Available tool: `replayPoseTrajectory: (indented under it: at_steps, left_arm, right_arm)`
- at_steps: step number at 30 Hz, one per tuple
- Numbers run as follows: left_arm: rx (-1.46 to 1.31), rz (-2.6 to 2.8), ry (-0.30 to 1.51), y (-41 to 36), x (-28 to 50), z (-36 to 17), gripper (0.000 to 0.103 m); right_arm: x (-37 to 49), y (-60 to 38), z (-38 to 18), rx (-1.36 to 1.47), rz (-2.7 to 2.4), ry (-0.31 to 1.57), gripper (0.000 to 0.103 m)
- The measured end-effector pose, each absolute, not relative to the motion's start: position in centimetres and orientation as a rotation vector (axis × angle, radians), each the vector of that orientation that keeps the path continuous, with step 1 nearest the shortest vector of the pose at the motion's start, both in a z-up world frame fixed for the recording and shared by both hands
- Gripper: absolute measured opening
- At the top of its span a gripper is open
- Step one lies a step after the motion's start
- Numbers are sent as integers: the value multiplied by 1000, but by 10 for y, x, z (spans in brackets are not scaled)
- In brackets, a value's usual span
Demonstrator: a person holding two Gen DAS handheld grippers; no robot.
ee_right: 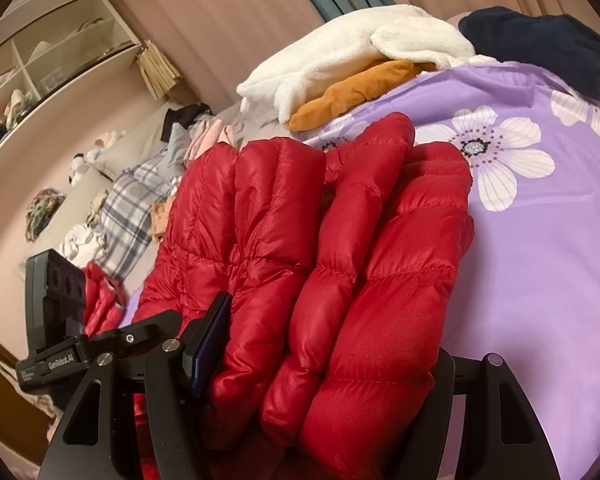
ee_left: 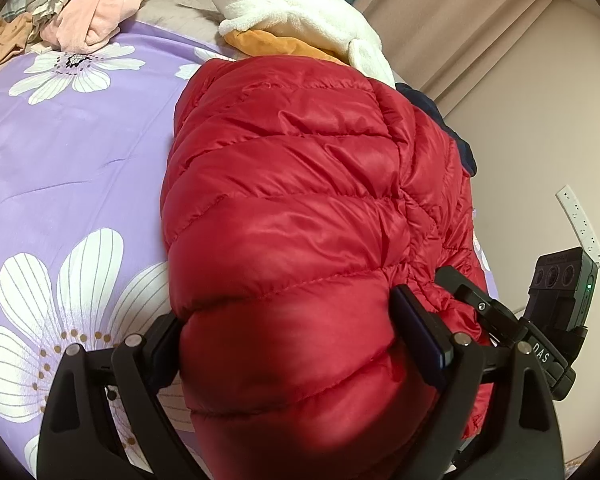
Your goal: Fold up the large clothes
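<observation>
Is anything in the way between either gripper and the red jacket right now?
Nothing visible. The red jacket already fills the left gripper and the right gripper, its padding bulging between each pair of fingers.

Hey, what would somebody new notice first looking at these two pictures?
The red puffer jacket fills the middle of both views, bunched thick between both grippers' fingers on the bed. Under it lies a purple sheet with big white flowers. Behind the jacket sits a heap of white fleece over an orange garment.

One red jacket, two tongs.
</observation>
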State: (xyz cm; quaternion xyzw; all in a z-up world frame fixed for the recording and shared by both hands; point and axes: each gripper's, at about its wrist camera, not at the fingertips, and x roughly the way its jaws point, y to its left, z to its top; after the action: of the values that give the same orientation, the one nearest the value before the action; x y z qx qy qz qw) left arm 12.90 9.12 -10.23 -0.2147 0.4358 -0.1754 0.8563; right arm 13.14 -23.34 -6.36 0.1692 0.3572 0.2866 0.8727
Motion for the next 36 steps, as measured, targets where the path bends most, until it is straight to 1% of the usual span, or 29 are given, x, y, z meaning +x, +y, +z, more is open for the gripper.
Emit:
replayPoseTrajectory:
  at_steps: [12,20,36]
  left_arm:
    - [-457,-356,936,91,132,-109,93]
    - [-454,-351,947,91,132,-114,93]
    - [-457,-348,948,92,134,-116,94]
  right_arm:
    - [140,-224,-70,349,582,764,69]
    - [127,-223,-75,357,564,776,69]
    - [130,-224,-75,356,561,775,69]
